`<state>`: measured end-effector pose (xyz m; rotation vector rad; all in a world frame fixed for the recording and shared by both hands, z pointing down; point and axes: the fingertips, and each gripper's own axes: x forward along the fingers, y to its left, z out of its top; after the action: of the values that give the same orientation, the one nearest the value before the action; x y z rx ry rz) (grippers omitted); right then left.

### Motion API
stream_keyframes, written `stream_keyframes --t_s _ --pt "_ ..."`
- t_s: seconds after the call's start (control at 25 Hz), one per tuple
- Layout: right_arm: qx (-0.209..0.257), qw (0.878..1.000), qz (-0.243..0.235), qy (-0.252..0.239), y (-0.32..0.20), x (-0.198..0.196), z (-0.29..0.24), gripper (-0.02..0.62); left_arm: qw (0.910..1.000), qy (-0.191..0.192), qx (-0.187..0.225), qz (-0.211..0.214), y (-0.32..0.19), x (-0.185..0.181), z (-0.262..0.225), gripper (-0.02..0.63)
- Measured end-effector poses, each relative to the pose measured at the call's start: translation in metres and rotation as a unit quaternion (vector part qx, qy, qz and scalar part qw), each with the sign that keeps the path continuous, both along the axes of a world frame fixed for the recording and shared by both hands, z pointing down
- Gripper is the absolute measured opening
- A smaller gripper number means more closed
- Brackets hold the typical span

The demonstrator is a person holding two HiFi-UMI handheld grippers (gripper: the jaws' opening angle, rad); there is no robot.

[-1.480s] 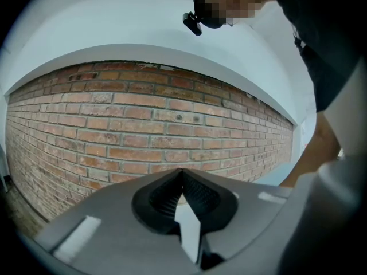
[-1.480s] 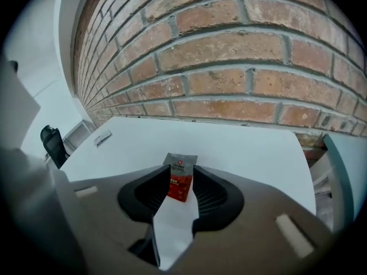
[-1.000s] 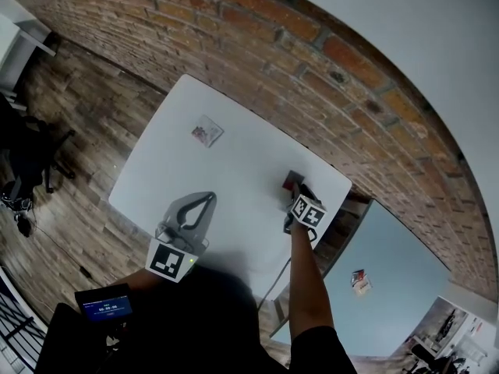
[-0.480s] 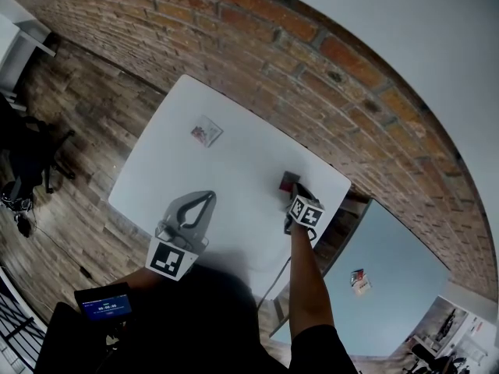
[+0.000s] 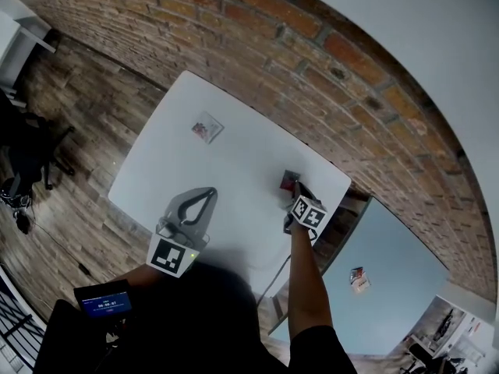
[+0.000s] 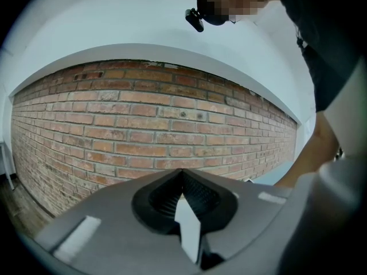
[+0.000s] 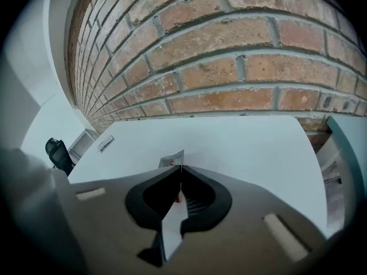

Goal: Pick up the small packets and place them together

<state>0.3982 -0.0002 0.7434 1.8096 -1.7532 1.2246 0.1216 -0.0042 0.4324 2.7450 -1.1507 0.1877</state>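
My right gripper (image 7: pixel 181 168) has just clenched a packet (image 7: pixel 172 158) near the desk's (image 5: pixel 234 158) right corner, while my left gripper (image 6: pixel 182 172) hangs clenched, empty.

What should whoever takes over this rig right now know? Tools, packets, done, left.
Left tool: shut, empty, held over the table's near edge.
Right tool: jaws just closed on the red packet at the table's right edge.
Second packet: lying alone across the table toward the left.
Done: first grasp. Left: carry the red packet over to the second one, set it beside it.
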Motion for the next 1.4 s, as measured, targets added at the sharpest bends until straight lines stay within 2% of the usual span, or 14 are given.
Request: stream_keyframes --t_s 0.64,0.84,1.0,1.4 --pt "0.06 0.996 0.065 -0.023 0.024 -0.007 -0.036 0.004 0.9998 0.014 0.015 0.002 0.012 -0.009 -0.012 0.0" --pt "0.072 0.995 0.069 -0.026 0.034 -0.018 -0.046 0.004 0.9996 0.021 0.02 0.002 0.021 -0.018 -0.015 0.0" --pt "0.082 0.994 0.061 -0.032 0.042 -0.037 -0.056 0.003 0.9995 0.025 0.018 0.0 0.029 -0.026 -0.015 0.0" --pt "0.098 0.994 0.032 -0.047 0.056 -0.113 -0.069 0.005 0.9992 0.033 0.024 -0.001 0.046 -0.048 -0.02 0.0"
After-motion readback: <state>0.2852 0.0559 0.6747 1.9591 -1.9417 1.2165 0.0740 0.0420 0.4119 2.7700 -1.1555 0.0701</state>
